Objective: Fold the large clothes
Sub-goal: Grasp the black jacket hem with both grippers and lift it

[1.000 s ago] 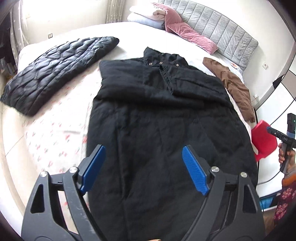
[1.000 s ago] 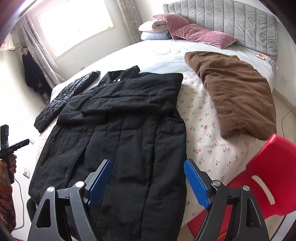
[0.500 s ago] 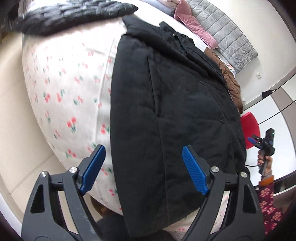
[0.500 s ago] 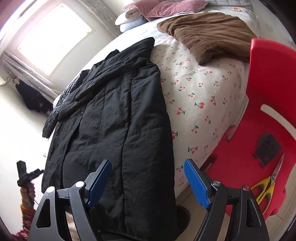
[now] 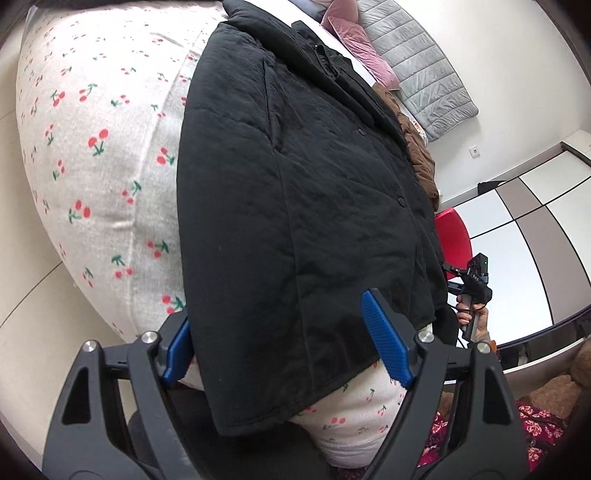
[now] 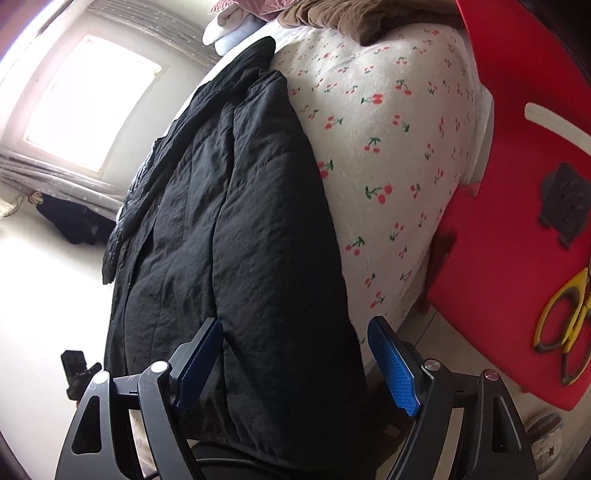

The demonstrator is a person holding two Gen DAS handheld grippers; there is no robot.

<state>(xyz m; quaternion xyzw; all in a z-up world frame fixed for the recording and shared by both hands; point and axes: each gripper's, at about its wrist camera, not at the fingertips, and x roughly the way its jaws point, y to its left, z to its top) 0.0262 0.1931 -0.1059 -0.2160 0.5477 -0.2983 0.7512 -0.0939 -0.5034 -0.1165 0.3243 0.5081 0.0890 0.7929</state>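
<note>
Coat: long black quilted padded coat point(image 5: 295, 192) lies flat on the bed with white cherry-print sheet point(image 5: 92, 147), hem hanging over the bed's foot edge. Left tongs point(image 5: 286, 343) spread wide, gripping nothing, hem corner sits between the blue pads from 9 to 3 o'clock. Right tongs point(image 6: 295, 358) also spread wide, nothing gripped, coat's other hem corner between them, covering the 9 o'clock pad's tip. Red plastic chair point(image 6: 517, 229) at 3 o'clock with yellow-handled scissors point(image 6: 561, 325). Brown garment point(image 6: 354, 18) at 12.
</note>
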